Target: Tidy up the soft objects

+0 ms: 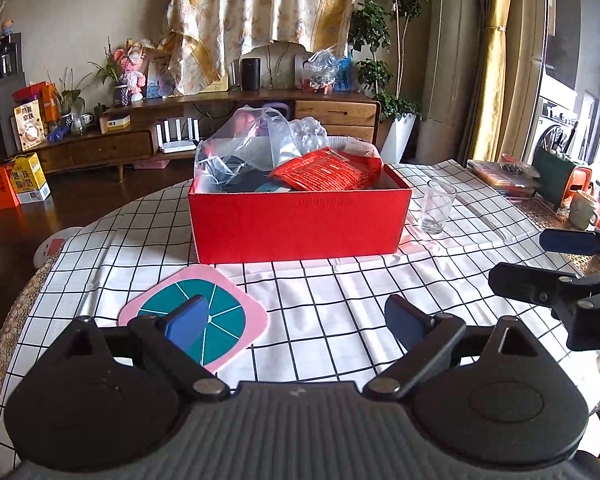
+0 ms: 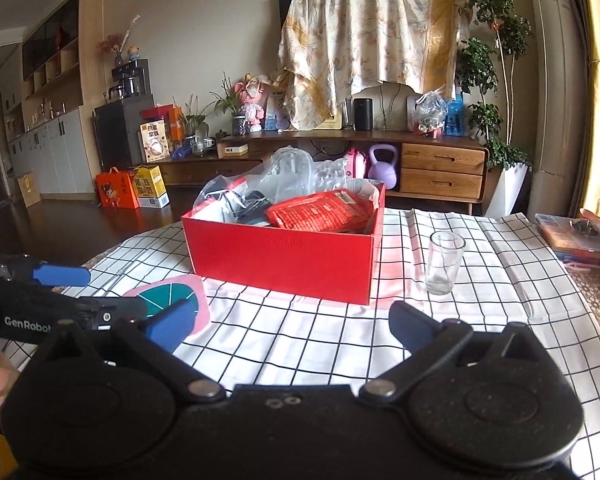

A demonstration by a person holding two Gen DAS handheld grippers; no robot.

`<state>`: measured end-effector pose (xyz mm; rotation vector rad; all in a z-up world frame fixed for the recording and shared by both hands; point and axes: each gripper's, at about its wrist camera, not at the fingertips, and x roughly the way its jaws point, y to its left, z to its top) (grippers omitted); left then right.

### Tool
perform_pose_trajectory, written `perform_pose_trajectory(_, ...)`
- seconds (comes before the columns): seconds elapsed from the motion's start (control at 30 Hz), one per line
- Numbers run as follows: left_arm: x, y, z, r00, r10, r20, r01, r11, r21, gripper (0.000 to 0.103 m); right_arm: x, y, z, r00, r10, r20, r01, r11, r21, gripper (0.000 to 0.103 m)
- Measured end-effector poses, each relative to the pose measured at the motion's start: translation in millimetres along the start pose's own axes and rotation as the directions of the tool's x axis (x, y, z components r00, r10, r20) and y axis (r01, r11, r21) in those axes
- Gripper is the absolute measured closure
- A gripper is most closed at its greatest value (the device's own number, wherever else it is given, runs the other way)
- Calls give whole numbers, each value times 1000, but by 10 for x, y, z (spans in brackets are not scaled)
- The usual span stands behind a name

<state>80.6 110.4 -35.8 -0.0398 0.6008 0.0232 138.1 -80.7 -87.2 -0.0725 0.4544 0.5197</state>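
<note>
Both blue-padded tongs, left [image 1: 294,320] and right [image 2: 292,326], hung spread and empty over the check-clothed counter [image 1: 340,292]. Clear plastic bags [image 1: 256,140] and a red foil pouch [image 1: 328,170] filled the open red cardboard box [image 1: 296,224]; only a pink-and-teal coaster [image 1: 224,304] remained outside.

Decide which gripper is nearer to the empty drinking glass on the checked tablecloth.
Right. The right gripper hangs open in front of the glass, which stands ahead to its right. The left gripper, also open, is further over, above the pink coaster.
</note>
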Motion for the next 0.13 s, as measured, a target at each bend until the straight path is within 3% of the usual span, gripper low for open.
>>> perform_pose_trajectory(0.13,42,-28,-1,1000,3,-8,-3,1000,9,7,-3,-26,-20,1000,-12,2,12,1000,3,0)
